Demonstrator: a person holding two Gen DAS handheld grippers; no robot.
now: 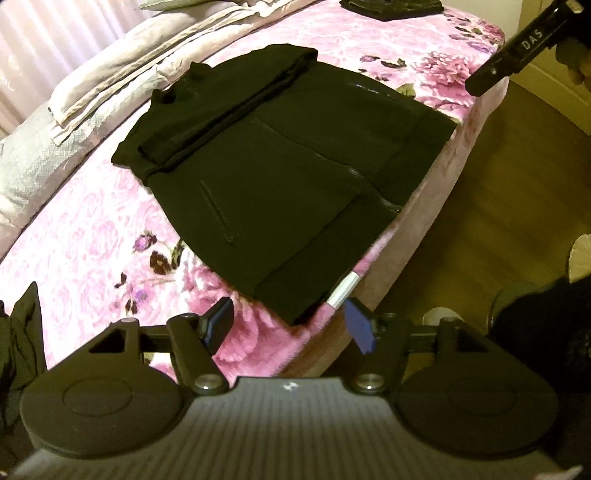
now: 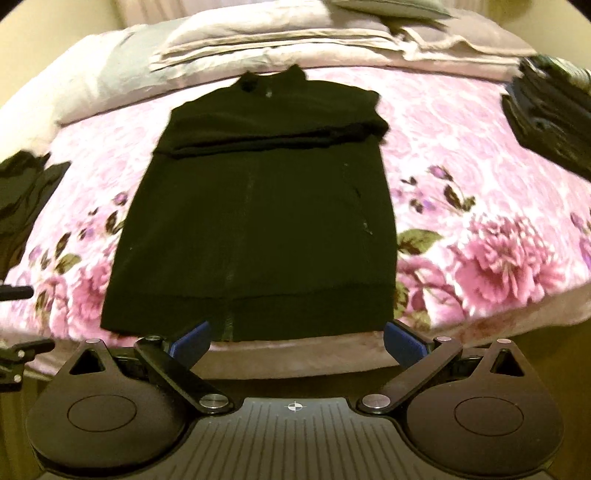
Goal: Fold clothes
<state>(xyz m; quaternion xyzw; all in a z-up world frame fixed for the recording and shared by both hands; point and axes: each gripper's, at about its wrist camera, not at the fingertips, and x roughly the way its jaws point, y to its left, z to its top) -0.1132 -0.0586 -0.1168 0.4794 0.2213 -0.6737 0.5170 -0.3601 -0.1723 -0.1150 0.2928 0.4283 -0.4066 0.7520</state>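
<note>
A black zip jacket (image 1: 280,177) (image 2: 258,221) lies flat on the pink floral bedspread (image 1: 92,240) (image 2: 498,258). Its sleeves are folded across the chest and its hem lies along the bed's near edge. My left gripper (image 1: 288,326) hovers open just off the jacket's hem corner, over the bed's edge, with nothing between its blue pads (image 1: 218,325). My right gripper (image 2: 297,341) stands wide open in front of the middle of the hem, clear of the cloth, and holds nothing.
Folded pale bedding and pillows (image 2: 277,40) (image 1: 92,92) line the far side. A folded black stack (image 2: 546,122) (image 1: 391,7) sits at the right, a crumpled dark garment (image 2: 26,195) (image 1: 18,339) at the left. Wooden floor (image 1: 498,221) lies beside the bed.
</note>
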